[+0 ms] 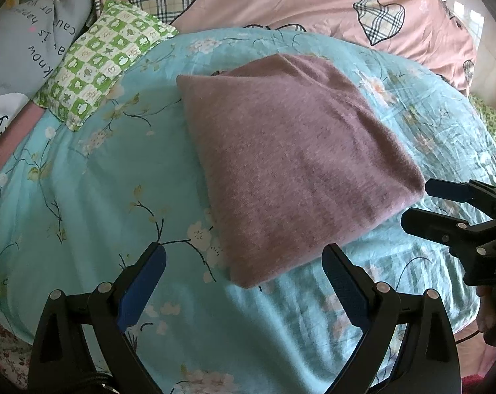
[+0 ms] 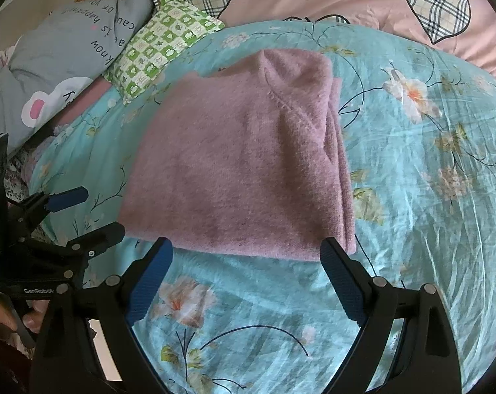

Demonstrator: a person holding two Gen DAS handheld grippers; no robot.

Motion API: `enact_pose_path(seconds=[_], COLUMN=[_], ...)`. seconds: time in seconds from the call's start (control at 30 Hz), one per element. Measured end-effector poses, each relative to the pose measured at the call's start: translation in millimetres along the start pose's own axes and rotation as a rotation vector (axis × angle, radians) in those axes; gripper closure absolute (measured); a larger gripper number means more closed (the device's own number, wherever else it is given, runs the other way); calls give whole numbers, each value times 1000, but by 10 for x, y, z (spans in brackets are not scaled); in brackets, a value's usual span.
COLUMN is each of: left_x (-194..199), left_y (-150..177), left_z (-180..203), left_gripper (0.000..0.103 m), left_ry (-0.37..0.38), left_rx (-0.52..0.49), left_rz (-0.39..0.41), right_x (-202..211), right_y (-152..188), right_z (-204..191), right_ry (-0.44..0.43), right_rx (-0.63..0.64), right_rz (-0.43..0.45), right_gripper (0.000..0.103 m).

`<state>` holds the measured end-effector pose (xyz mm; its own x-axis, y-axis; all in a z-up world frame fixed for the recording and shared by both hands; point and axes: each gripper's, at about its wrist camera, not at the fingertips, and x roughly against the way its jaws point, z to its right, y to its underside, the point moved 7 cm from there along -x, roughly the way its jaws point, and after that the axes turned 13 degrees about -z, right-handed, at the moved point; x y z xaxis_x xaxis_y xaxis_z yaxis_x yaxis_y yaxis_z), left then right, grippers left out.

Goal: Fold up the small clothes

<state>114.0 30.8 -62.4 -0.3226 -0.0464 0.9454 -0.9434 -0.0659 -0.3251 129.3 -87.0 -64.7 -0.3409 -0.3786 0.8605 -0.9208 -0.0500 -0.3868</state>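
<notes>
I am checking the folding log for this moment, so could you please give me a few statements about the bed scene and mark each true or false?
1. The mauve knitted garment lies folded on the turquoise floral bedsheet. True.
2. The left tongs are shut on the garment. False: they are open, holding nothing.
3. The right tongs are open. True.
4. The green-and-white checked pillow lies on top of the garment. False: it lies apart from it, toward the bed's far corner.
</notes>
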Motion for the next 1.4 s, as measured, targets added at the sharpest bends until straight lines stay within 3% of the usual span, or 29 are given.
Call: enact_pose_path(seconds=[1.4], left_x=[6], left_y=[-18], left_z=[21], left_gripper=[7], left_ry=[9], left_rx=[-5], left_rz=[-7], right_x=[81], right_y=[-37], right_z=[12], right_ry=[-5], right_rx=[-11], right_rz=[13], right_gripper=[12])
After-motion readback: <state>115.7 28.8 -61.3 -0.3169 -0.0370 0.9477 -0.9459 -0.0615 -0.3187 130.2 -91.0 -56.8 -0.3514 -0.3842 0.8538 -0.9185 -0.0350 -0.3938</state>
